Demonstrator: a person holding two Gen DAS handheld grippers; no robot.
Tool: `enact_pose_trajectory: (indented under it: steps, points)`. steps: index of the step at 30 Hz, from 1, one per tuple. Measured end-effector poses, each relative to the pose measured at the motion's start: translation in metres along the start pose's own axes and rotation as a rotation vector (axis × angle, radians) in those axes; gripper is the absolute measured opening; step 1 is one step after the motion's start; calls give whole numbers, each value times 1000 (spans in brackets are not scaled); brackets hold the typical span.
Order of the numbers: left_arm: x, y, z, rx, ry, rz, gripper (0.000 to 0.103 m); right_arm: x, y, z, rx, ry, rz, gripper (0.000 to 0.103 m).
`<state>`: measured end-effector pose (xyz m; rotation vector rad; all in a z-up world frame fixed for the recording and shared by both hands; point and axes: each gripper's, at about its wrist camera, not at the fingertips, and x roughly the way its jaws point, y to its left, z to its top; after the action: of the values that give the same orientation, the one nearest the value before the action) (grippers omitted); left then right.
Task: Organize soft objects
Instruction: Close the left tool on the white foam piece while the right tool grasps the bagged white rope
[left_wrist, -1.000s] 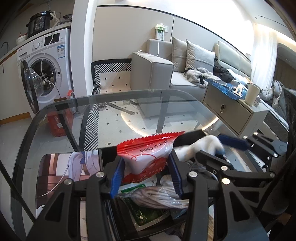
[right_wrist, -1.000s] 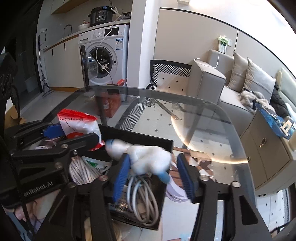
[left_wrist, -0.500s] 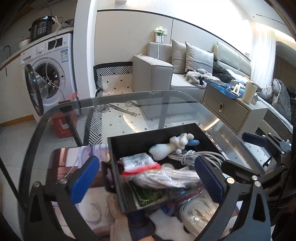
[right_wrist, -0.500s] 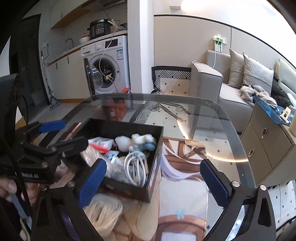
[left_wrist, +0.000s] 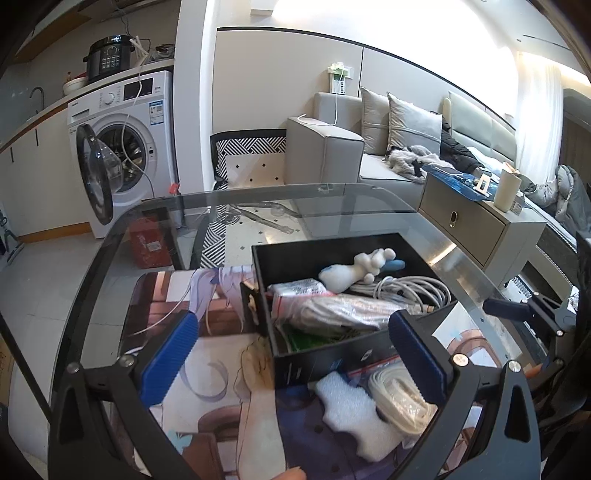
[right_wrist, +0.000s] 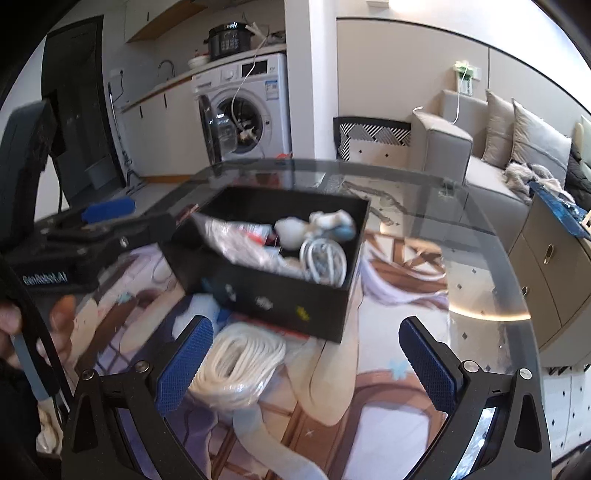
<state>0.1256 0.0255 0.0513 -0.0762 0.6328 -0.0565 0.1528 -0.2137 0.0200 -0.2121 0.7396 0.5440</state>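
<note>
My left tongs (left_wrist: 291, 347) are spread wide and hold nothing, and my right tongs (right_wrist: 308, 363) are released the same way; both sets of jaws have just been opening, and nothing sits between either pair.

Just ahead of the left tongs lies a white, lumpy foam block (left_wrist: 351, 410), and beside it, toward the right jaw, a coil of white rope in a clear plastic bag (left_wrist: 402, 398). From the right tongs that same bagged white rope (right_wrist: 240, 363) sits close below the left jaw. Both rest on the glass counter (left_wrist: 110, 258), over a printed mat with a cartoon figure (right_wrist: 369, 417).

Further out stands the black rectangular box (left_wrist: 332, 360). Inside it I see a small white plush toy with a blue tip (left_wrist: 358, 267), a loop of grey cable (left_wrist: 410, 290), a bagged bundle of pale cord (left_wrist: 343, 312) and a red-and-white snack packet (left_wrist: 299, 291).

I judge the next pickup to be the rope or the foam, since those soft things are not yet in the box. The bag looks slippery and slack, so I would close across the thick of the coil, not on loose film. The foam should compress; I would squeeze gently across its narrow waist. The box is already crowded, so I would drop items toward its near, emptier edge.
</note>
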Motion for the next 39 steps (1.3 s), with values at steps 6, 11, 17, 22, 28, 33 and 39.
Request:
enact_pose_trajectory:
  steps: [6,11,17,22,28,33,39]
  points:
    - [-5,-1,-13,6,5,27,103,3,2,-10,16,15,34,102]
    - [-4,2,-25,-7,29,34,103,6,10,-12,7,34,63,102]
    - [-2,5,-35,-13,51,51,103,21,23,-16,5,80,99,102]
    - [0,6,-41,-19,66,50,103,31,30,-21,-13,111,90,102]
    - [2,3,-48,-7,86,50,103,34,21,-23,-13,141,73,102]
    - [4,2,-49,-9,97,48,103,35,7,-26,-18,186,46,102]
    - [9,-4,-50,-2,113,35,103,38,-3,-30,-29,216,33,102]
